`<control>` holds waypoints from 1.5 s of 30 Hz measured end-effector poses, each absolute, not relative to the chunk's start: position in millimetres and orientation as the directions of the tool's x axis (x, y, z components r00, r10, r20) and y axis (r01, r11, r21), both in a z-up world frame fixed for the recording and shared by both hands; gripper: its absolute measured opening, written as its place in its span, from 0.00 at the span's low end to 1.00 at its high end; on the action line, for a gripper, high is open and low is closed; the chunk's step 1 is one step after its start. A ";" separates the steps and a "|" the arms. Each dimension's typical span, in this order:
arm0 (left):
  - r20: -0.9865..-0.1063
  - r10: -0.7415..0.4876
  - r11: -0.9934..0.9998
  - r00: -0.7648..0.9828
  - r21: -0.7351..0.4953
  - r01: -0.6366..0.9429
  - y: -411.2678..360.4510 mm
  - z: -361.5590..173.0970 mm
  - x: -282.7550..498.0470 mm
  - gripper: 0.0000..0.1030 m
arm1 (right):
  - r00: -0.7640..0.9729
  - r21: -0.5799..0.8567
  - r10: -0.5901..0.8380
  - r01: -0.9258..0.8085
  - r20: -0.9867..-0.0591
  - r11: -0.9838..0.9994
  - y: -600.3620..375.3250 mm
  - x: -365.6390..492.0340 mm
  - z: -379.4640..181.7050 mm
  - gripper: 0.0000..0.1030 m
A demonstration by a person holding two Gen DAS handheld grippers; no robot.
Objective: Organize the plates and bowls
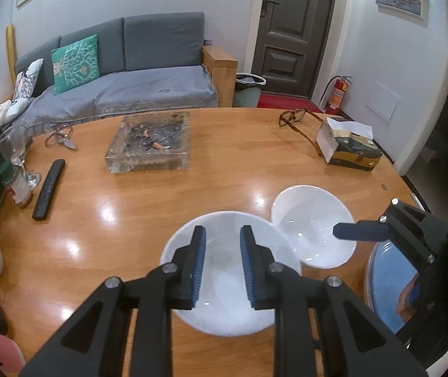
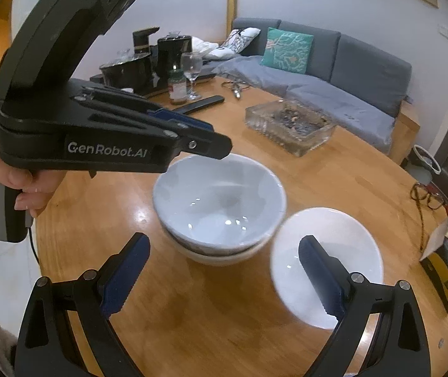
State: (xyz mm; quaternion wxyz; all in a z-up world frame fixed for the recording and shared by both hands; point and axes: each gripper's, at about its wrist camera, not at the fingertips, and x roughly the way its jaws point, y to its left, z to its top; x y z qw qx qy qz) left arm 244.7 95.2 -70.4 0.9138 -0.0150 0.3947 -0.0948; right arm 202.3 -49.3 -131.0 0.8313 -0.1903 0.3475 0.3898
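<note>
Both my feeds are evenly lit by warm indoor light from overhead; I see it as bright glare spots on the glossy wooden table (image 1: 230,176), scattered near and left of the stacked white bowls (image 1: 224,282), and as small glints inside them. Shadows are soft and short. Fisheye distortion bends the far walls and door, and black vignette fills every corner. In the right wrist view the single white bowl (image 2: 327,251) on the right is smeared by motion blur, its rim soft, and the near tabletop looks streaky. The left wrist view is sharper, though the sofa (image 1: 148,72) is slightly grainy.
</note>
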 end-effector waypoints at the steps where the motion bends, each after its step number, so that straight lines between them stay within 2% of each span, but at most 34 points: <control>1: -0.720 -0.187 0.981 0.669 -0.099 0.167 90.5 -70.0 245.7 0.21 | 0.459 -0.047 0.514 -0.777 -0.725 0.628 -53.3 202.4 -129.8 0.91; 3: -0.722 -0.190 0.979 0.665 -0.093 0.179 80.4 -69.5 248.7 0.25 | 0.468 -0.052 0.504 -0.768 -0.726 0.638 -63.0 203.5 -128.3 0.91; 11: -0.755 -0.196 0.970 0.625 -0.055 0.237 34.2 -73.8 274.8 0.25 | 0.492 -0.065 0.468 -0.737 -0.734 0.673 -100.5 211.8 -128.2 0.92; 19: -0.837 -0.111 0.962 0.536 0.044 0.269 -2.4 -97.7 322.1 0.25 | 0.507 -0.070 0.438 -0.709 -0.742 0.702 -130.6 226.8 -134.7 0.92; 25: -0.856 -0.097 0.963 0.508 0.048 0.265 -4.6 -111.7 331.8 0.25 | 0.468 -0.036 0.440 -0.715 -0.767 0.698 -138.9 245.4 -146.5 0.92; 34: -0.868 -0.090 0.959 0.489 0.056 0.277 -2.8 -122.5 337.4 0.13 | 0.421 -0.003 0.435 -0.721 -0.796 0.693 -127.4 253.6 -162.7 0.92; 45: -0.873 -0.089 0.953 0.479 0.065 0.295 -6.2 -123.0 336.4 0.12 | 0.392 0.021 0.445 -0.731 -0.805 0.682 -123.2 257.4 -168.5 0.91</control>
